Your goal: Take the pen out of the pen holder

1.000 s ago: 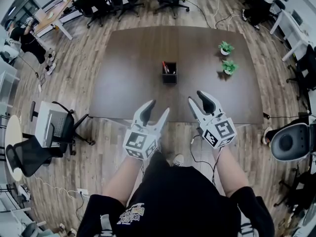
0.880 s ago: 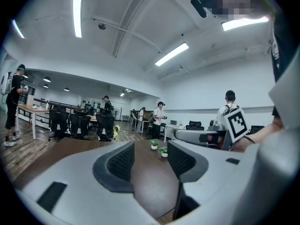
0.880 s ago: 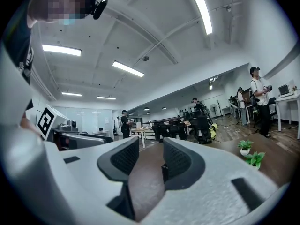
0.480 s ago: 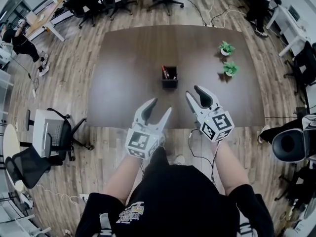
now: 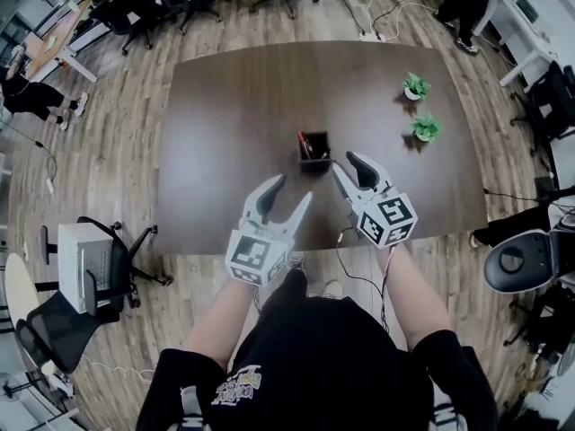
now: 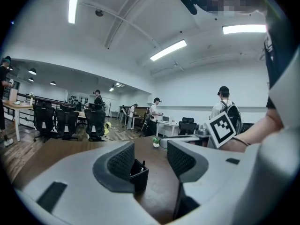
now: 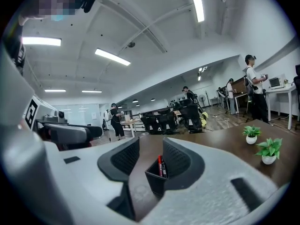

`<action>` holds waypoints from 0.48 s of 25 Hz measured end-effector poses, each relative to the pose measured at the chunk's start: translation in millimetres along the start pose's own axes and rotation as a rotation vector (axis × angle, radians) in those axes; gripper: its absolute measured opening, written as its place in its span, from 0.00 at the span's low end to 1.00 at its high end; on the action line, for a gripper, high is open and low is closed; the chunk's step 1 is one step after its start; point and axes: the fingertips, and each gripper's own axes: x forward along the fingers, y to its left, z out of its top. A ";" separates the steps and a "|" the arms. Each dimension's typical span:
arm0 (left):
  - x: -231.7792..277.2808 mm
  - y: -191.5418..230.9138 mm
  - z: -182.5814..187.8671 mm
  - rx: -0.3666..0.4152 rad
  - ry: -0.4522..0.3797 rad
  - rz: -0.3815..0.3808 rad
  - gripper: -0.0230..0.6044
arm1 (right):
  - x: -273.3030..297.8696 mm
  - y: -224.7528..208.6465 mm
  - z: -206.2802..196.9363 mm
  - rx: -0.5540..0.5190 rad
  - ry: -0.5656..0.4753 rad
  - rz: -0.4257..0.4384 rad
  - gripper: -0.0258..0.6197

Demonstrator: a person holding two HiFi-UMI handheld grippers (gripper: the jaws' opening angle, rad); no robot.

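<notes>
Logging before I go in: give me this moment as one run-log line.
stage: pre-grasp | left claw: open, empty | right claw: open, empty, facing pen holder | red pen: in holder

Worktop [image 5: 234, 106] free on every side of pen holder [image 5: 314, 151], and the holder's top is open. Far potted plant [image 5: 414, 86] and near potted plant [image 5: 425, 128] stand well apart to its right. Right tongs [image 5: 344, 162], jaws apart, near the holder's front right corner.

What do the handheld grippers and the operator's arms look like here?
Left gripper and right gripper: light grey bodies, dark textured pads, each with a white cube of black square markers. Thin black cable hangs by the right one. Operator wears a black short-sleeved shirt.
</notes>
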 end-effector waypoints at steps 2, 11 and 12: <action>7.0 9.2 -2.4 -0.006 0.006 -0.015 0.35 | 11.3 -7.3 -9.0 0.009 0.022 -0.019 0.29; 28.0 36.0 -16.0 -0.047 0.018 -0.063 0.35 | 46.1 -31.9 -47.5 0.038 0.120 -0.087 0.28; 29.6 39.3 -17.3 -0.049 0.017 -0.064 0.35 | 49.8 -33.3 -51.6 0.041 0.130 -0.091 0.28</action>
